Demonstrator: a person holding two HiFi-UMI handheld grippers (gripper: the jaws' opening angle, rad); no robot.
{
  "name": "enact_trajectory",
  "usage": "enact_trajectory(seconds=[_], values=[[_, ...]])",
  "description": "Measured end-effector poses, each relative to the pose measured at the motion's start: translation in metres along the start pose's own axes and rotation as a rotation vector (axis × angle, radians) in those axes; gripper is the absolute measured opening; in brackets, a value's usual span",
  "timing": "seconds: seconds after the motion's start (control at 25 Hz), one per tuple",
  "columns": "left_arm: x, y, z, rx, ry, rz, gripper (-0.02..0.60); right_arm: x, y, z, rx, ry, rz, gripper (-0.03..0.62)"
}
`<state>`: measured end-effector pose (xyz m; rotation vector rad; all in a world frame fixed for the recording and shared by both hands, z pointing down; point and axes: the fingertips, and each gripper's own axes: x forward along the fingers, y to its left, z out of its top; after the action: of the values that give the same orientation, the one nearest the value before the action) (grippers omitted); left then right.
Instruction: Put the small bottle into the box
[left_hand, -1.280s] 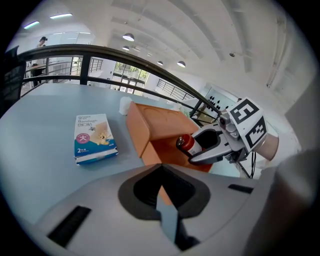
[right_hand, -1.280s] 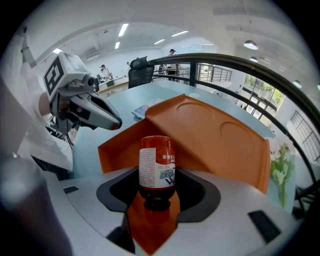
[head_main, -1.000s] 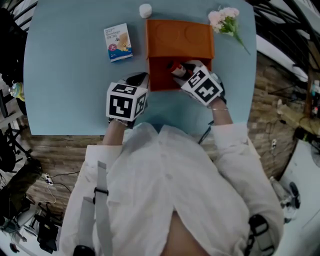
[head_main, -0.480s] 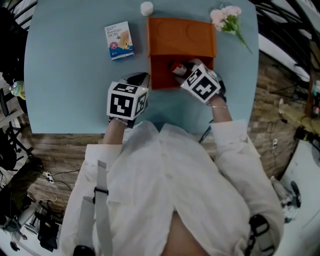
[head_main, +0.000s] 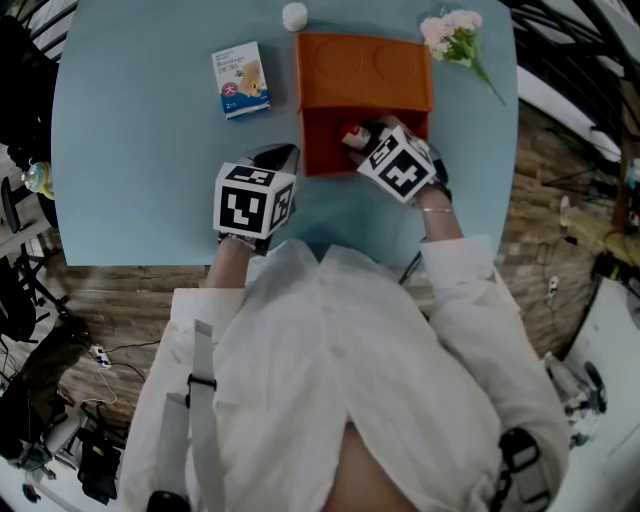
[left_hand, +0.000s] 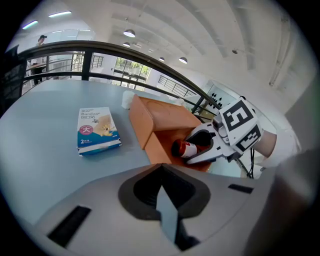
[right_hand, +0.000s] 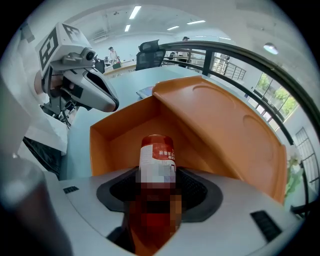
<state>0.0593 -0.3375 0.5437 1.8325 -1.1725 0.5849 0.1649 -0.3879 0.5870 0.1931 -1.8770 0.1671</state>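
An orange box stands open on the blue table, its lid folded back. My right gripper is shut on the small red bottle with a white label and holds it, lying along the jaws, over the box's open compartment. From the right gripper view the bottle points into the box. My left gripper sits shut beside the box's front left corner, touching nothing. In the left gripper view the bottle shows inside the box opening, between the right gripper's white fingers.
A blue and white bandage carton lies left of the box. A small white round object sits behind the lid. A pink flower sprig lies at the back right. The table's front edge runs close behind my grippers.
My right gripper has edged slightly farther over the box with the bottle. The left gripper has stayed where it was.
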Motion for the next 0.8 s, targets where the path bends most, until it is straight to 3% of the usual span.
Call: enact_trajectory(seconds=[0.6, 0.8], values=[[-0.013, -0.011, -0.003, 0.048, -0.004, -0.004, 0.003, -0.035, -0.008, 0.01, 0.076, -0.117, -0.106, 0.209], [-0.017, -0.022, 0.0, 0.092, -0.012, -0.012, 0.003, -0.056, -0.01, 0.017, 0.193, -0.227, -0.174, 0.209]])
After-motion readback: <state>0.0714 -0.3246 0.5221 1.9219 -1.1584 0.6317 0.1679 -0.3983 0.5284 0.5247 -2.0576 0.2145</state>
